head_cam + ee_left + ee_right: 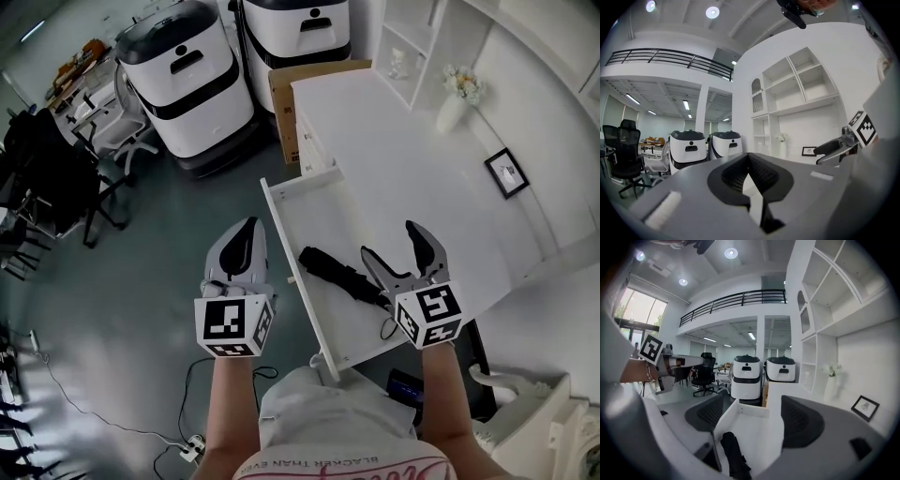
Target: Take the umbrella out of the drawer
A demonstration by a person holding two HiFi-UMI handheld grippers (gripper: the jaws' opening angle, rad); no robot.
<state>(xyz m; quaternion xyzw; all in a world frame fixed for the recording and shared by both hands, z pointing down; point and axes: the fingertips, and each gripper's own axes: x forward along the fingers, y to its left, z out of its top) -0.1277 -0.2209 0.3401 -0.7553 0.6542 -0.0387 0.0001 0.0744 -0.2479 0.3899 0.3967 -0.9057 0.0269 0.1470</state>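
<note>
A black folded umbrella (339, 274) lies slantwise in the white drawer (283, 223), which is pulled out of the white desk (403, 159). My right gripper (399, 251) is open and hovers over the drawer just right of the umbrella's near end. In the right gripper view the umbrella (733, 454) lies low between the spread jaws of that gripper (754, 417), with the drawer's side wall (725, 414) to its left. My left gripper (244, 246) is shut with nothing in it, left of the drawer and over the floor. Its closed tips (749, 158) point out into the room.
Two white-and-black machines (187, 75) (298, 28) stand beyond the drawer, with a cardboard box (287, 103) against the desk's end. On the desk are a vase of flowers (456, 99) and a small picture frame (506, 172). Office chairs (52, 173) stand at the left, and cables (192, 441) lie on the floor.
</note>
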